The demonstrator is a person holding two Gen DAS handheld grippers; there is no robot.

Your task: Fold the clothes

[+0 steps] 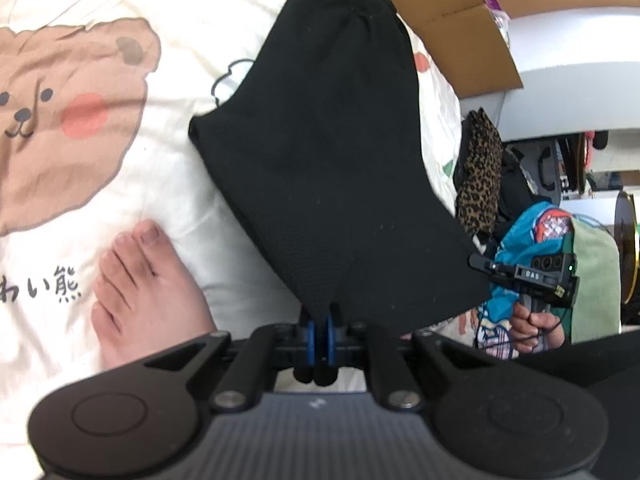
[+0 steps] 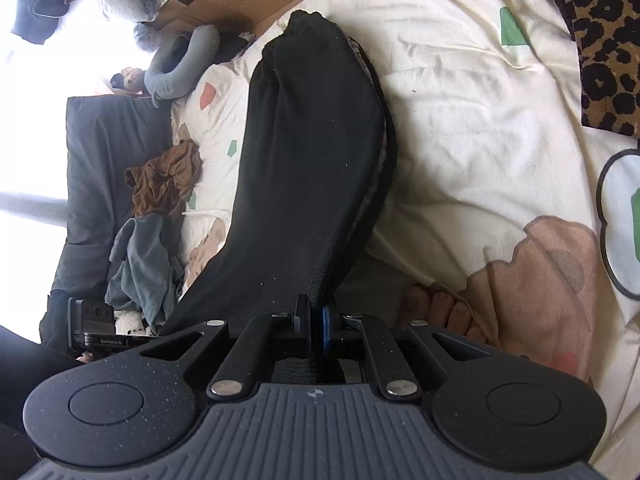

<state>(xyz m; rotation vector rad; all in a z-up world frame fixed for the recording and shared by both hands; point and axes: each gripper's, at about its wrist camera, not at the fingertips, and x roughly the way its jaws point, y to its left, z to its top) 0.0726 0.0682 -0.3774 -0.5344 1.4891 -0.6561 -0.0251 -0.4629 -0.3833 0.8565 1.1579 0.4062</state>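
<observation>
A black garment (image 1: 332, 152) stretches from both grippers away over a cream bedsheet (image 1: 168, 0) printed with a brown bear. My left gripper (image 1: 319, 316) is shut on its near edge, the cloth pinched between the blue pads. In the right wrist view the same black garment (image 2: 308, 168) runs forward in a long fold, and my right gripper (image 2: 314, 314) is shut on its near corner. The near end hangs lifted off the sheet; the far end rests on the bed. The right gripper (image 1: 528, 276) and the hand holding it also show at the left wrist view's right edge.
A person's bare foot (image 1: 148, 292) rests on the sheet left of the garment; its toes (image 2: 444, 312) show in the right view. A leopard-print cloth (image 2: 600, 40), a cardboard box (image 1: 444, 12), brown clothing (image 2: 168, 176), grey clothing (image 2: 144, 264) and a dark cushion (image 2: 108, 168) lie around.
</observation>
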